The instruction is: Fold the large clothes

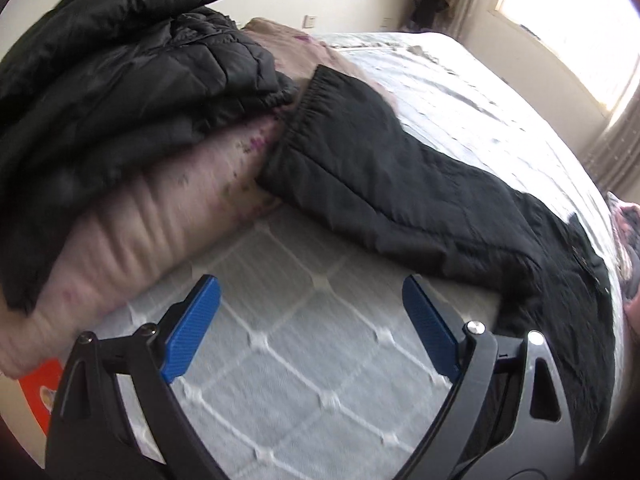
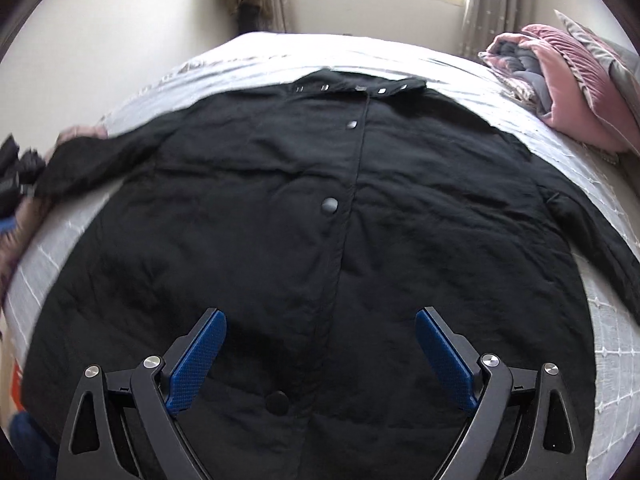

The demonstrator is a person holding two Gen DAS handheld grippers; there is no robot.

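Right wrist: coat [image 2: 280, 208] beneath gripper [image 2: 320, 320].

Below the right gripper [image 2: 320, 356] the hem of the black coat [image 2: 280, 216] is cut off by the picture edge, and its right sleeve [image 2: 600, 240] leaves the frame.

Left tool [image 1: 311, 292], right tool [image 2: 321, 326]: black angular linkage frames, triangular cutouts, silver round screws, blue textured finger pads [image 2: 198, 360].
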